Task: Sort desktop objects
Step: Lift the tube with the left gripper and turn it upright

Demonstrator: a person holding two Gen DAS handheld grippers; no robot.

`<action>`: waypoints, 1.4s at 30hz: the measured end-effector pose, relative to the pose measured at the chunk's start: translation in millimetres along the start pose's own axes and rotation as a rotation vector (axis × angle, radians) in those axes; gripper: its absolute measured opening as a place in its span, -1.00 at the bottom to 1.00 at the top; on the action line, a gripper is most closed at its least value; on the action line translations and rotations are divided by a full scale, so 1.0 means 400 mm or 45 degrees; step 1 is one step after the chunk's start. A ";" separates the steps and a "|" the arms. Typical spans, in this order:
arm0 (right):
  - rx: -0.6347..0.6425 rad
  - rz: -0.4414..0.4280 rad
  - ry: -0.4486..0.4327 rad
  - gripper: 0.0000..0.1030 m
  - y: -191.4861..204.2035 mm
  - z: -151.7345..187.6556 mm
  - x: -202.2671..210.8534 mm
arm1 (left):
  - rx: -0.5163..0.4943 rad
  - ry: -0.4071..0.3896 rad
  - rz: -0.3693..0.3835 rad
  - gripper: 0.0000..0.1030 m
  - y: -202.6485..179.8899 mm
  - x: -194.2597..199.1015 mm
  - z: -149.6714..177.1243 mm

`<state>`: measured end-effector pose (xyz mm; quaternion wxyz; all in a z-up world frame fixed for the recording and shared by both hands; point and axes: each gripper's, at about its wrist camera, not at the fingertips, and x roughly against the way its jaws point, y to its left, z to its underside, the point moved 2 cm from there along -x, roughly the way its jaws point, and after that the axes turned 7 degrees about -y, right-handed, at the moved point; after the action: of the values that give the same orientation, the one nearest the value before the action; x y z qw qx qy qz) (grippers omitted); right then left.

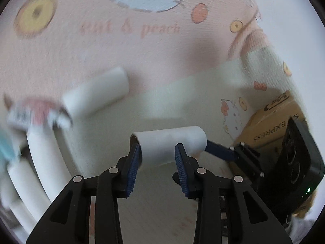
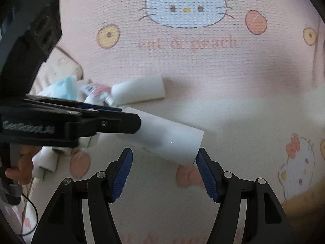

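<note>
While gripped, one white roll; another roll beside, two grippers.

Left wrist camera looks down along own fingers, close over cartoon-cat cloth. Right wrist camera looks from opposite side, equally close – both views share white roll and second roll.
</note>
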<state>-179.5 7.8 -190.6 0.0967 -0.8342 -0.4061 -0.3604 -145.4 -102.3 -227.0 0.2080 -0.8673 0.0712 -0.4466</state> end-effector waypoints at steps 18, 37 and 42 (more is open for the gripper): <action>0.294 -0.080 0.122 0.23 0.104 0.115 0.117 | 0.116 -0.075 -0.134 -0.16 0.033 0.096 0.142; 0.376 0.005 0.017 0.24 0.083 0.060 0.114 | 0.714 -0.159 0.148 -0.02 0.079 0.084 0.244; 0.317 -0.045 0.051 0.24 0.070 0.059 0.092 | 0.738 -0.163 0.171 -0.02 0.098 0.063 0.226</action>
<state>-131.3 22.8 -178.9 0.2013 -0.8011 -0.4602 -0.3254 -55.4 -118.9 -271.3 0.4801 -0.7915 -0.0152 -0.3779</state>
